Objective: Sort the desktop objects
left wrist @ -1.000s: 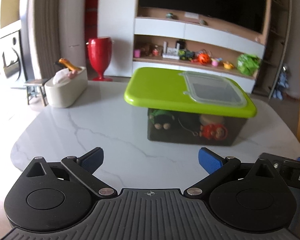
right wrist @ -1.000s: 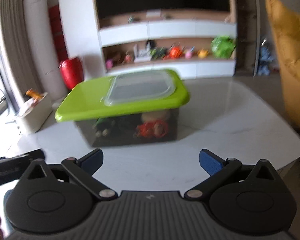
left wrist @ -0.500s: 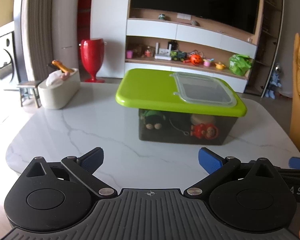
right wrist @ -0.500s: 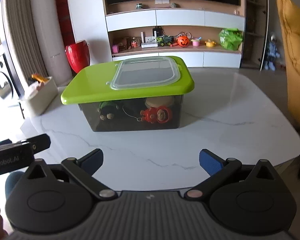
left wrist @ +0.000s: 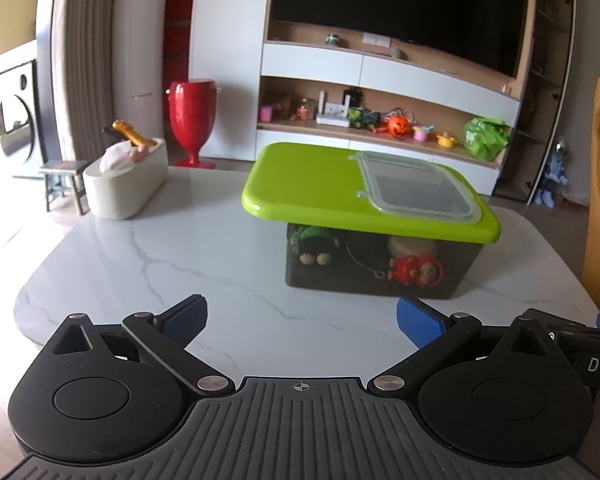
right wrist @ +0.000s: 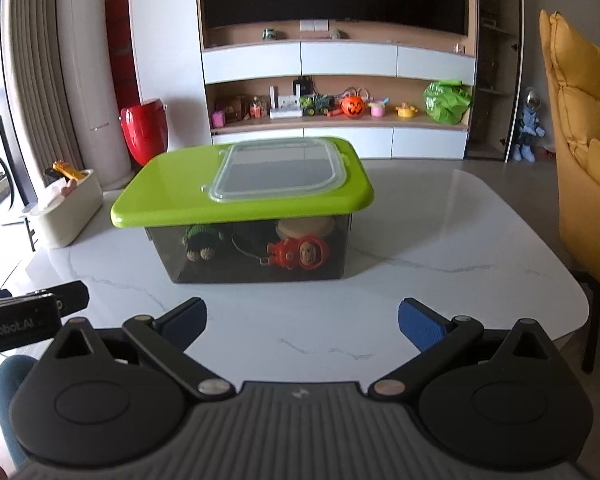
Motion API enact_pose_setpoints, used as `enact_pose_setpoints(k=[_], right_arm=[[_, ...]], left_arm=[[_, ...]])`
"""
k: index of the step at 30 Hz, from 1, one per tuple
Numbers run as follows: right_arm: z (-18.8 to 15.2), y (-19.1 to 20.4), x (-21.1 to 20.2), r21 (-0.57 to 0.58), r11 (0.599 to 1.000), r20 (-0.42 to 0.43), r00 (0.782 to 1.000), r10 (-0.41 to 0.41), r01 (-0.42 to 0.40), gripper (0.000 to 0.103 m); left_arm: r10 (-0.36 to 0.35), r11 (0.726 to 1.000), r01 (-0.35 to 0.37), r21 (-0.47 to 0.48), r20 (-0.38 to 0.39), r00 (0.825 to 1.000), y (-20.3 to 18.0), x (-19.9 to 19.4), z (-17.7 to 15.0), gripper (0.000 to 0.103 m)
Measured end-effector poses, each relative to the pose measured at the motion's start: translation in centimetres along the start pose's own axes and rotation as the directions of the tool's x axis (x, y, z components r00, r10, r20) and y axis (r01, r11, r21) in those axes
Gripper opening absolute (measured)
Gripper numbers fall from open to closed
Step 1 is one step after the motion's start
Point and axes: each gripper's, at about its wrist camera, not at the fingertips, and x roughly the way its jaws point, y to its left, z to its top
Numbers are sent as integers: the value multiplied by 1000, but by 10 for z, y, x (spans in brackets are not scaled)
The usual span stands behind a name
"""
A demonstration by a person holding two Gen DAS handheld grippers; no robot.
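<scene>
1. The left gripper (left wrist: 300, 312) hangs over the near edge of the marble table (left wrist: 148, 256), jaws wide apart and holding nothing.
2. The right gripper (right wrist: 302, 312) hangs beside it, jaws likewise spread and empty.
3. The storage box (right wrist: 260, 256) stands mid-table under a lime-green lid (right wrist: 172, 196) with a clear hatch (right wrist: 280, 172); lid and hatch look shut.
4. The box lies straight ahead of the right gripper and ahead-right of the left one, well apart from both. Its long axis runs across both views, so a long side faces the jaws. The right gripper seems better centred on it.
5. Through the dark wall show a red monkey toy (right wrist: 298, 254), a dark plush with a green cap (right wrist: 202, 242) and a pale round item, its identity unclear.
6. A cream tissue box (left wrist: 126, 184) sits far left, with small items on top.
7. No loose object shows on the bare tabletop; my guess is sorting is nearly finished, or the lid needs opening next.
8. The box's far side and floor are hidden.
</scene>
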Motion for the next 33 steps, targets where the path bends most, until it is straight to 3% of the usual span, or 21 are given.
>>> enact_pose_setpoints(k=[12, 21, 28, 33], right_arm=[[3, 0, 5, -12, 1000, -5, 1000, -12, 12, 103], [17, 6, 24, -29, 999, -40, 999, -17, 15, 103], [38, 12, 52, -26, 1000, -87, 996, -7, 5, 103], [46, 17, 76, -40, 999, -114, 993, -12, 8, 103]], left_arm=[[-4, 1000, 4, 22, -10, 1000, -9, 4, 1, 103], [18, 998, -16, 58, -24, 1000, -15, 23, 22, 103], [32, 998, -28, 47, -74, 997, -8, 50, 45, 103], [-5, 1000, 7, 21, -125, 992, -2, 76, 52, 103]])
